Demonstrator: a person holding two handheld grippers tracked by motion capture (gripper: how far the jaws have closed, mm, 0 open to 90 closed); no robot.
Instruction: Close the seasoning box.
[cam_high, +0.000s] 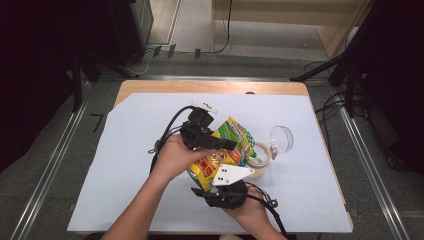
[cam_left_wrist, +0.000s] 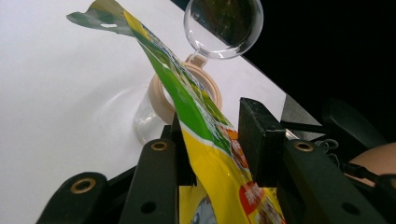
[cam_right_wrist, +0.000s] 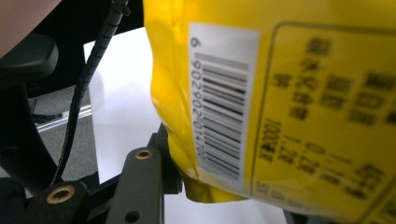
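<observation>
A yellow and green snack bag (cam_high: 231, 131) is held above the table between both hands. My left gripper (cam_high: 227, 146) comes in from the left and is shut on the bag's upper part. In the left gripper view the bag (cam_left_wrist: 210, 154) runs up between the two black jaws, and both pads press its sides. My right gripper (cam_high: 215, 175), under a grey three-cornered plate, holds the bag's lower end from the near side. In the right gripper view the barcode side of the bag (cam_right_wrist: 289, 116) is close to the camera. One pad (cam_right_wrist: 170, 163) presses its bottom corner, and the other jaw is hidden behind it.
A beige tape roll (cam_high: 261, 159) lies on the white sheet (cam_high: 125, 165) just right of the bag, seen as the tape roll (cam_left_wrist: 161, 95) in the left gripper view. A clear round plastic piece (cam_high: 281, 140) stands beside it. The wooden table edge (cam_high: 210, 86) runs along the far side.
</observation>
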